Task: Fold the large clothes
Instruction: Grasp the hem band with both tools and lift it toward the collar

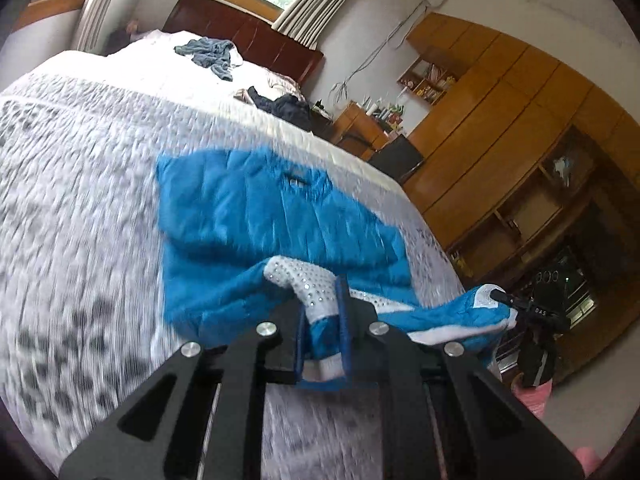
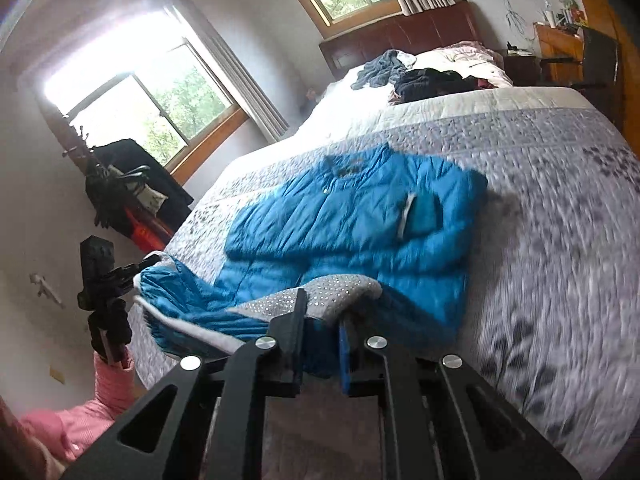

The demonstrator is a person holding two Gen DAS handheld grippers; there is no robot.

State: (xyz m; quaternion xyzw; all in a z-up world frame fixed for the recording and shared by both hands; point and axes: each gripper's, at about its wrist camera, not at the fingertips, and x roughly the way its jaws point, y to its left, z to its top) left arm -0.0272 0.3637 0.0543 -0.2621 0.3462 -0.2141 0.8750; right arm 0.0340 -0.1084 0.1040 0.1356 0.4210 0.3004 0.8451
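blue padded jacket (image 1: 256, 216) spread on the grey-patterned quilt (image 1: 80, 208) near the foot of the bed, sleeves folded in over the body. hem end, lined in white studded fabric, raised off the quilt and stretched between the two grippers. left gripper (image 1: 322, 320) clamped tight on that hem, fingers (image 1: 343, 320) nearly together with a fold of blue and white cloth pinched between them. right gripper (image 2: 322, 344) likewise closed down on the hem at its other end, blue cloth filling the narrow gap between its fingers (image 2: 294, 332). in the left wrist view, right gripper visible at the far corner of the hem, pink sleeve (image 1: 532, 394) below it; in the right wrist view, left gripper at the opposite corner above a pink sleeve too. further up the bed: a grey-blue garment (image 2: 378, 66) and a dark garment (image 2: 432, 82) lying crumpled near the reddish-brown headboard (image 2: 400, 36). wooden wardrobe (image 1: 500, 120) along the wall beside the bed. much motion blur on the quilt.
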